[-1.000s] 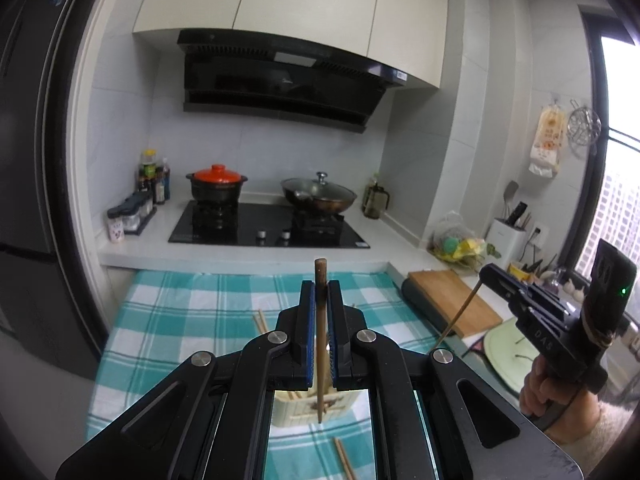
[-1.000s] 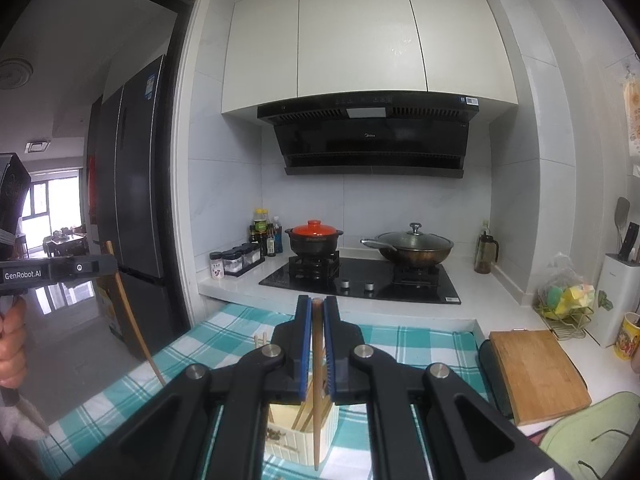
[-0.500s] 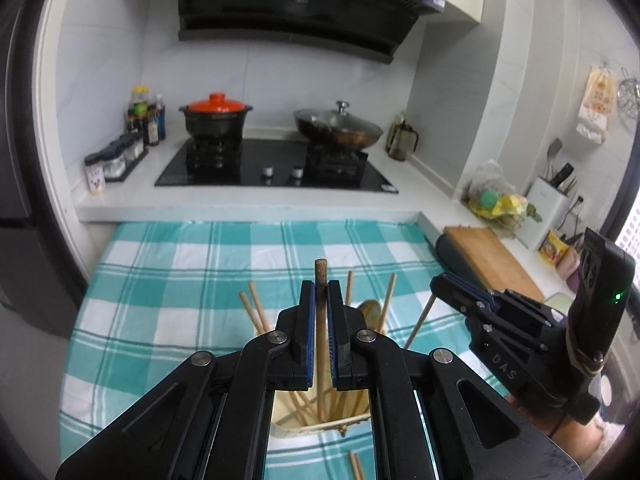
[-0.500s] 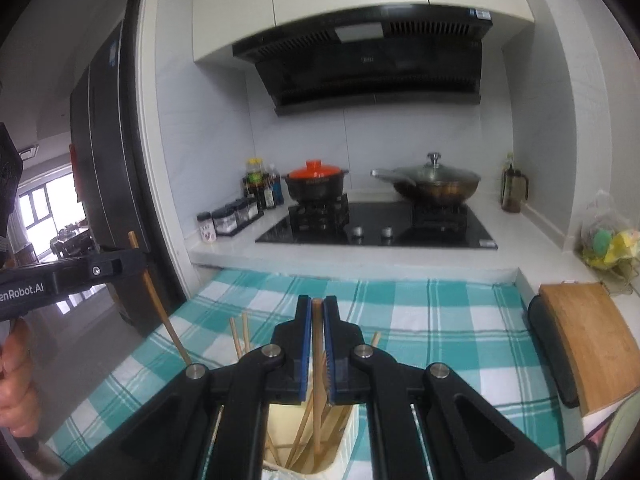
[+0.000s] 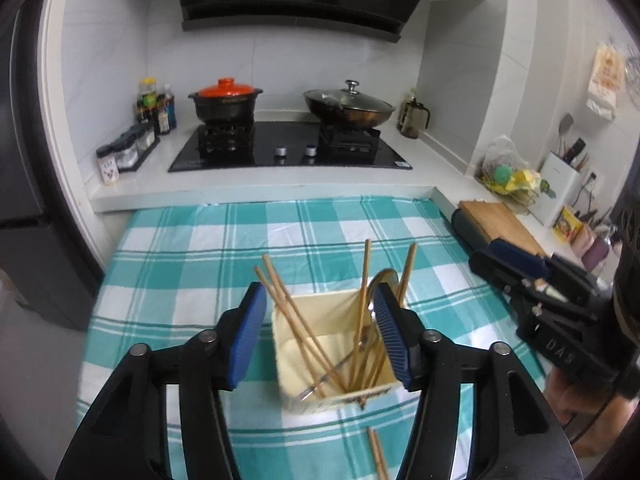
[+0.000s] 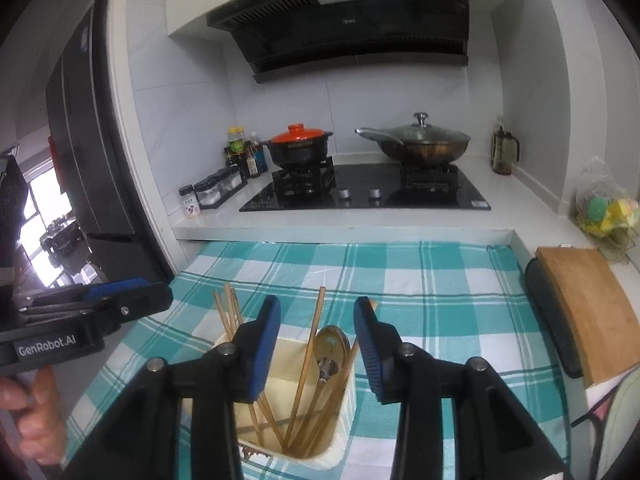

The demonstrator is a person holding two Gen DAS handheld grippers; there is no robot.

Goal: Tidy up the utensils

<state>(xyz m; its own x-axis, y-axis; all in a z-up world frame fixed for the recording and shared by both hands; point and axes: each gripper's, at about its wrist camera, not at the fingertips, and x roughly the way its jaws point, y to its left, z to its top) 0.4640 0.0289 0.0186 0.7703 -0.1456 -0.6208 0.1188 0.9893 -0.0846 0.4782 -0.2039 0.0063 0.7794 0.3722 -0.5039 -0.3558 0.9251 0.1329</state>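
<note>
The left hand-held gripper (image 5: 322, 334) hangs over the cream holder (image 5: 334, 354), jaws spread wide with nothing between them. The holder stands on the checked cloth (image 5: 200, 264) covering the worktop, with chopsticks (image 5: 298, 320) leaning in it beside a spoon (image 6: 331, 346). One more chopstick (image 5: 378, 454) lies on the cloth just in front of the holder. To the right, the right hand-held gripper (image 6: 316, 350) is likewise spread wide and empty above the holder.
</note>
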